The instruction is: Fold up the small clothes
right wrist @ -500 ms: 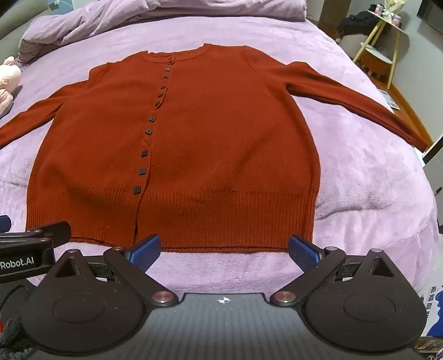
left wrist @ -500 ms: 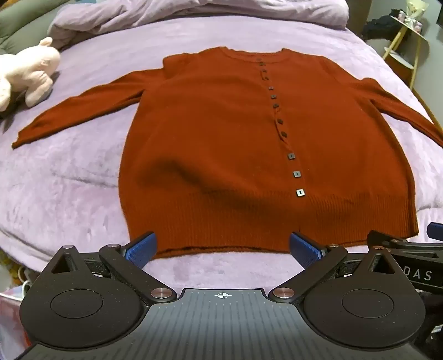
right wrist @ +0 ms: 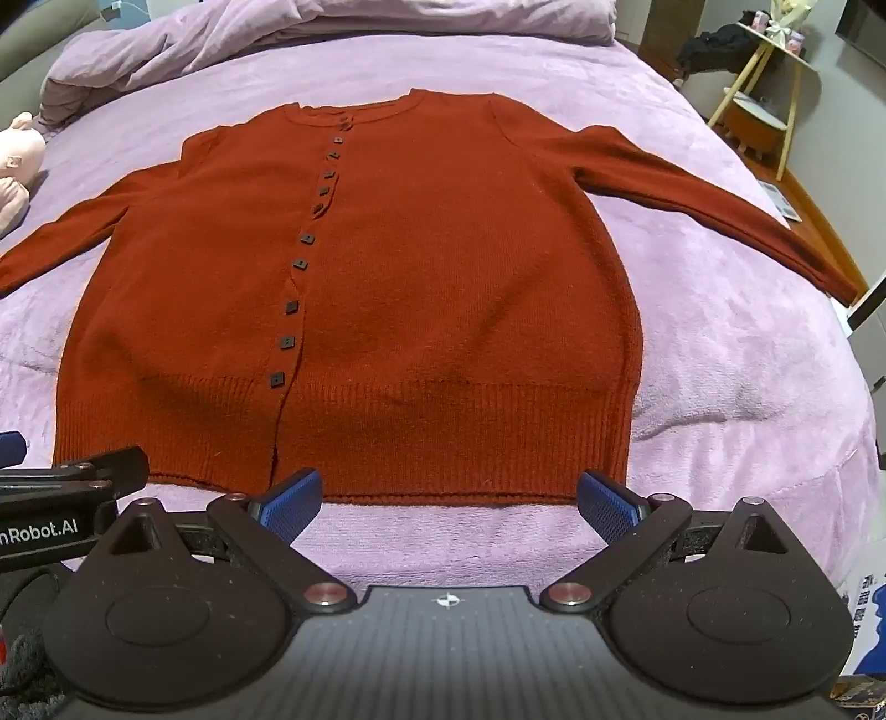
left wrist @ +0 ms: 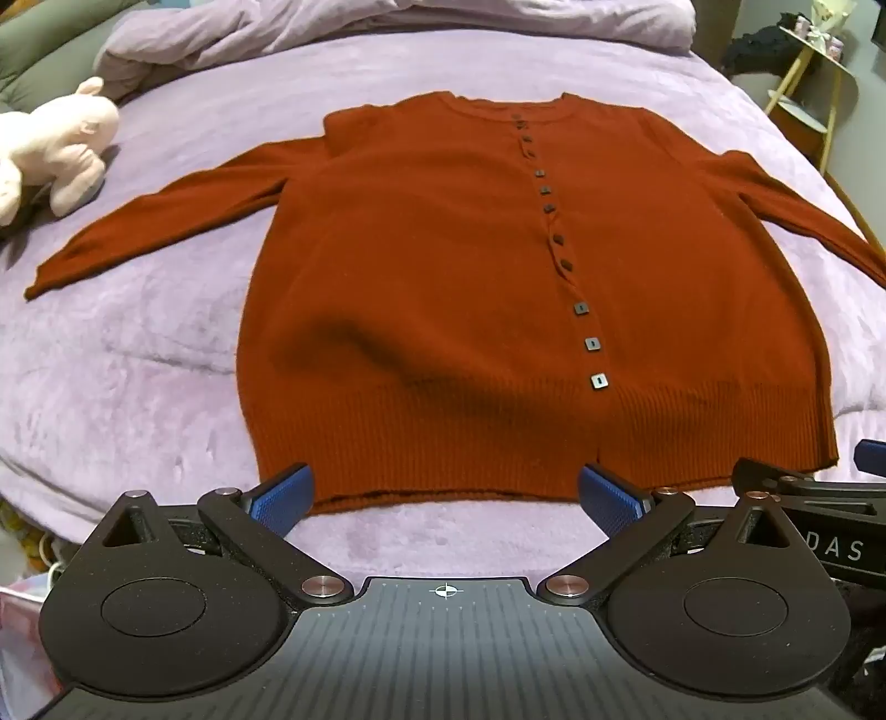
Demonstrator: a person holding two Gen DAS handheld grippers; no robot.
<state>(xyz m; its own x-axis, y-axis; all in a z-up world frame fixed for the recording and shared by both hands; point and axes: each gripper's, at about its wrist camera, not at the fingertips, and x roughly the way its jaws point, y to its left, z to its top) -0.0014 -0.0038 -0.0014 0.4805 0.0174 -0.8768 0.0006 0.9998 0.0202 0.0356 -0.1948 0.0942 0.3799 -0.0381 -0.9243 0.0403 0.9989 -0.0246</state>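
A rust-red buttoned cardigan (left wrist: 443, 288) lies flat and face up on the purple bed, sleeves spread to both sides, hem toward me. It also shows in the right wrist view (right wrist: 421, 288). My left gripper (left wrist: 446, 498) is open and empty, just short of the hem's left half. My right gripper (right wrist: 448, 498) is open and empty, just short of the hem's right half. The right gripper's body shows at the left wrist view's right edge (left wrist: 819, 498).
The purple bed cover (left wrist: 122, 354) spans both views. A pink plush toy (left wrist: 50, 155) lies at the far left. A rumpled purple duvet (right wrist: 310, 27) sits at the head. A yellow-legged side table (right wrist: 769, 94) stands off the bed's right.
Both grippers have moved slightly forward toward the cardigan's hem. The cardigan has not moved.
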